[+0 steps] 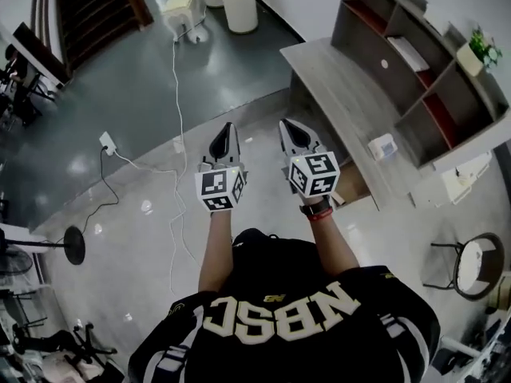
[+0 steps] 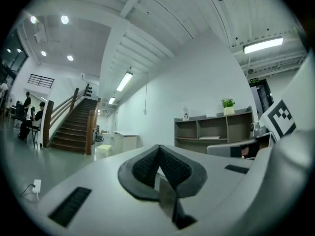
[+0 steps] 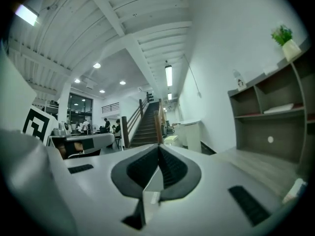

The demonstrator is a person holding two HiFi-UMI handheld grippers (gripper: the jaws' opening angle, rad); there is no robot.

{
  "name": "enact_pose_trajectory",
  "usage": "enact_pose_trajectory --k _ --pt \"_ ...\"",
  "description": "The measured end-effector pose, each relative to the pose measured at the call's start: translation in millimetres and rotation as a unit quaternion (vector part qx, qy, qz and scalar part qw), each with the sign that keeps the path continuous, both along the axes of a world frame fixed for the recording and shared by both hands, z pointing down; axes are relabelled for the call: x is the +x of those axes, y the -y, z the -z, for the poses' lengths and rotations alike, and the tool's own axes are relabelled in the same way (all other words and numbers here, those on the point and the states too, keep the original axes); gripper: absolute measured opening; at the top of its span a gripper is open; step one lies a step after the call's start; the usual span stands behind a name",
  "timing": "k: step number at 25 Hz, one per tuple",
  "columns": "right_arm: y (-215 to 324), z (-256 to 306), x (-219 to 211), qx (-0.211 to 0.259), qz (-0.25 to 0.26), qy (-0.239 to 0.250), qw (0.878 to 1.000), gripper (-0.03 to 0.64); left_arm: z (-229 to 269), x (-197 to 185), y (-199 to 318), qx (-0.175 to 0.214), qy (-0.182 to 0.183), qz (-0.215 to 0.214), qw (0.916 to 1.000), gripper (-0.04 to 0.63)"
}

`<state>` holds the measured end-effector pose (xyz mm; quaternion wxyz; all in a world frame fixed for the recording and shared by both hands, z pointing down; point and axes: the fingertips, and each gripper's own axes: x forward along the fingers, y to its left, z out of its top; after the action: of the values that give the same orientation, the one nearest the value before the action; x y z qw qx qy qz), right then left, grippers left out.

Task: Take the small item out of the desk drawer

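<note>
Head view: you stand on the grey floor facing the wooden desk, which lies ahead and to your right, with both grippers held out side by side at about the same height. Your left gripper has its jaws closed together with nothing between the ribbed pads. Your right gripper is likewise closed and empty, and it is the nearer of the two to the desk's front edge. A tan, box-like shape just under that edge, beside the right gripper, may be the drawer. Whether the small item lies in it cannot be told. A small white box rests on the desktop below the shelf unit, which carries a potted plant. A white cable runs across the floor ahead of the left gripper.
</note>
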<state>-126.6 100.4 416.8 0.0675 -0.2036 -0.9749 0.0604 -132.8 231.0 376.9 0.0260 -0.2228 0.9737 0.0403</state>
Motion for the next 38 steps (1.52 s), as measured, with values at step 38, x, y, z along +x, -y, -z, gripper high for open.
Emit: enact_pose_trajectory --k 38 --pt "303.5 -28.3 113.1 -0.021 -0.641 -0.001 0.767 0.006 -29.2 12.7 428.7 -0.013 0.003 -0.666 0.7458 0.009"
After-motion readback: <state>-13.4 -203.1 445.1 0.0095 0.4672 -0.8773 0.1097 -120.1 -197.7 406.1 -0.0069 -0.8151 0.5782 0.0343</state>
